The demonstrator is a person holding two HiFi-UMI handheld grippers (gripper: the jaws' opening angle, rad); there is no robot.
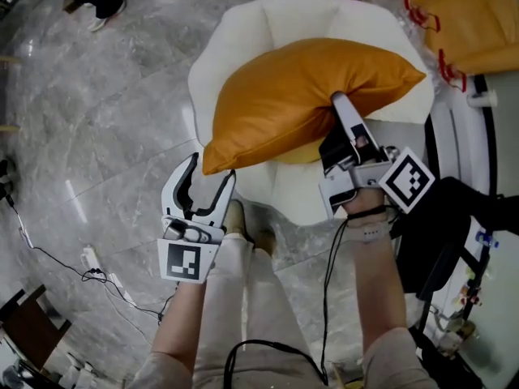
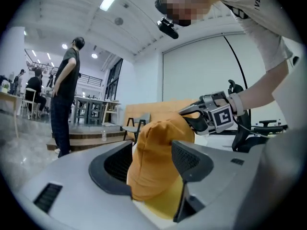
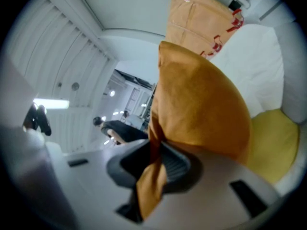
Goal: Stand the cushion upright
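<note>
The orange cushion [image 1: 300, 96] hangs between the two tools over the seat of a white, petal-shaped armchair [image 1: 243, 39]. In the head view it runs slantwise from a low corner at the near left to a pointed corner at the far right. The left tool [image 1: 209, 177] is clamped on that near-left corner. The left gripper view shows the orange fabric filling the gap between its two dark pads, bunched up into a rounded hump. The right tool [image 1: 339, 102] grips the cushion's near edge toward the right end. In the right gripper view a thin fold of the cover is pinched tight between the jaws, and the rest of the cushion swells out above them. A yellow seat pad [image 1: 302, 154] lies on the chair under the cushion, but the views do not show whether the cushion's underside touches it. Each tool carries its marker cube [image 1: 409, 181] near the person's wrist, and both forearms reach in from the bottom of the head view. The chair stands on a grey marble floor [image 1: 105, 120], where a thin black cable [image 1: 49, 258] trails at the left. A tan bundle with red ties [image 1: 466, 14] sits beyond the chair at the upper right. In the left gripper view another person [image 2: 64, 99] stands well off in the room, turned away.
</note>
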